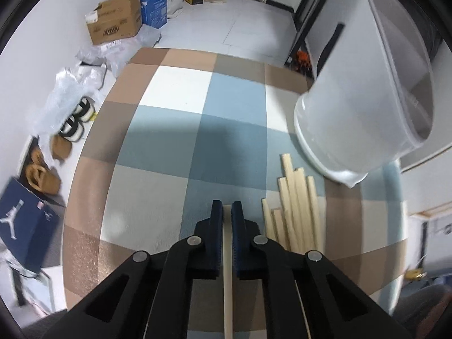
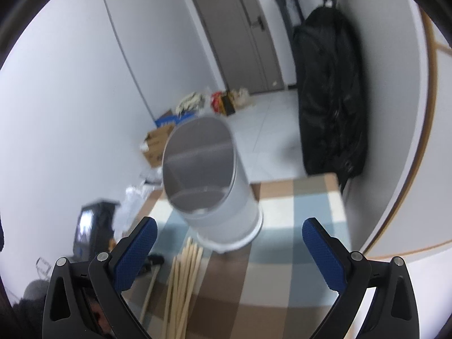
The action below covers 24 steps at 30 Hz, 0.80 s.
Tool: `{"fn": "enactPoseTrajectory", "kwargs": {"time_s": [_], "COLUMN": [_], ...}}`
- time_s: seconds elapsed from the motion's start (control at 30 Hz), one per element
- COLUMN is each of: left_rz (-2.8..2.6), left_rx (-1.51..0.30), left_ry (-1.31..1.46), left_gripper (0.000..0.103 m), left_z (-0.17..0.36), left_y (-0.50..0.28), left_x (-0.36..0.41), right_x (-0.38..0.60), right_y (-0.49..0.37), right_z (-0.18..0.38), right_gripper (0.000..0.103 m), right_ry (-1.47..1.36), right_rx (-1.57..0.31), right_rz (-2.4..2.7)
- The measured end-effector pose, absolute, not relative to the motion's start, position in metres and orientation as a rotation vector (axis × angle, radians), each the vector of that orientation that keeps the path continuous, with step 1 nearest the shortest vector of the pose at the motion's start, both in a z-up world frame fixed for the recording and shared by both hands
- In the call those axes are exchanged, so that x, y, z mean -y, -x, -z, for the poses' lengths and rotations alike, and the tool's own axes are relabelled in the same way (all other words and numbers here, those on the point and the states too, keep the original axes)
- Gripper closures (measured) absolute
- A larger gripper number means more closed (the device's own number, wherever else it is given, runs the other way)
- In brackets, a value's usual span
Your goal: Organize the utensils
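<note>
My left gripper [image 1: 227, 212] is shut on one pale wooden chopstick [image 1: 227, 268], which runs straight back between the blue pads just above the checked tablecloth [image 1: 175, 130]. To its right, a bundle of several more chopsticks [image 1: 296, 212] lies on the cloth. A white translucent cylindrical container [image 1: 364, 107] stands beyond the bundle with its mouth open. In the right wrist view my right gripper [image 2: 230, 223] is open wide and holds nothing. The container [image 2: 214, 186] is ahead of it between the fingers, and the chopstick bundle [image 2: 183, 282] lies at the lower left.
Cardboard and blue boxes [image 1: 118, 22], plastic bags [image 1: 70, 90] and a dark blue shoebox [image 1: 25, 226] sit on the floor beyond the table's left and far edges. A black coat [image 2: 330, 93] hangs by the wall on the right, near a grey door [image 2: 240, 34].
</note>
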<state>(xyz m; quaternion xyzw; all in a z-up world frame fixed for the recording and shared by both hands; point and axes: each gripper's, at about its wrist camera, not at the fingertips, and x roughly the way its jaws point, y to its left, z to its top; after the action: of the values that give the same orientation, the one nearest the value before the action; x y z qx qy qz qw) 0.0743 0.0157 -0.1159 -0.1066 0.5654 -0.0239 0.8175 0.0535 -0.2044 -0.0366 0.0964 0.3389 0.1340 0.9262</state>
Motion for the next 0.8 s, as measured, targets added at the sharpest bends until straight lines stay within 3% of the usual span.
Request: {"fn": "enactPoseTrajectory", "kwargs": {"time_s": [0.23,0.33,0.4,0.5,0.57,0.7,0.8], "left_rz": [0.079,0.094,0.108,0.124,0.137,0.151,0.158], "left_rx": [-1.055,-1.01,-0.977,-0.939,-0.92,-0.892,-0.873], "left_ry": [0.322,0.382,0.396,0.403,0.412,0.426,0.433], "left_gripper": [0.101,0.101,0.101,0.101,0.101,0.101,0.101], "left_z": [0.079,0.068,0.06,0.052,0.049,0.044,0.04], "left_y": [-0.058,-0.053,-0.051,-0.048,-0.047,-0.043,-0.041], "left_x": [-0.035,-0.042,-0.045,-0.049,-0.057,-0.068,-0.075], "right_x": [0.175,0.159,0.147,0.129,0.116,0.09,0.067], "right_y": [-0.058,-0.061,-0.062,-0.067,-0.071,-0.082,-0.09], "right_z": [0.077,0.09,0.097,0.105,0.11,0.124,0.135], "right_gripper": [0.002,0.02,0.023,0.039,0.042,0.059,0.061], "right_ry": [-0.19,-0.17,-0.155,-0.094,-0.046,0.033,0.106], "right_rx": [-0.891,-0.959,-0.988,-1.026,-1.052,-1.1,-1.14], "right_rz": [-0.386,-0.428,-0.448,-0.467,-0.476,-0.476,-0.467]}}
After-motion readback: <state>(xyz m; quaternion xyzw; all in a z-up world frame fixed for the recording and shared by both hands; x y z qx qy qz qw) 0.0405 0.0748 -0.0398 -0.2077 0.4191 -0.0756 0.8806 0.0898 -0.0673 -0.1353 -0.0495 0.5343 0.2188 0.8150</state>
